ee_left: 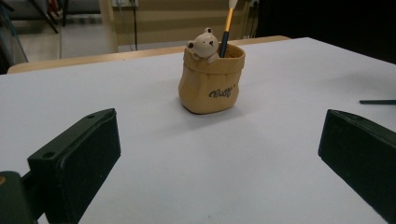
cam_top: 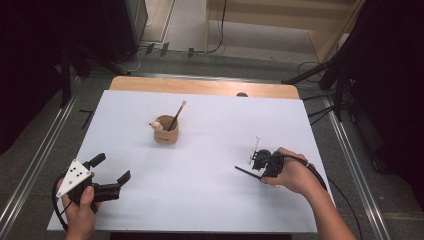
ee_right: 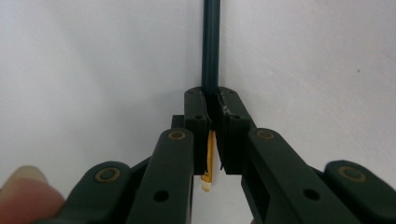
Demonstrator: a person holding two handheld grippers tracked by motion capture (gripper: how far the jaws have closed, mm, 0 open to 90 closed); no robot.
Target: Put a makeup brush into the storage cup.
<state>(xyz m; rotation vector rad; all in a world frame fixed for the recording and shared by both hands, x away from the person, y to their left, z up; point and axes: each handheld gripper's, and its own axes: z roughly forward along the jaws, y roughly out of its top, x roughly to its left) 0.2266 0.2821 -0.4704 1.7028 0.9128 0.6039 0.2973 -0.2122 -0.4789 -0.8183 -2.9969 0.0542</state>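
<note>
Left tongs (cam_top: 111, 167) up first: black all over, two flat rectangular jaws faced with dull pads, a small screw hole near the corner of one. On top sits a grey three-cornered plate (cam_top: 73, 177) dotted with small dark marks, and a black cable (cam_top: 56, 200) loops off the back. Right tongs (ee_right: 211, 112) now: the same black build, long link arms pinned with brass-coloured rivets, plain round holes further down, scuffing on one jaw tip. A black cable (cam_top: 315, 172) trails from these too. Both forearms come in bare, no sleeves.
</note>
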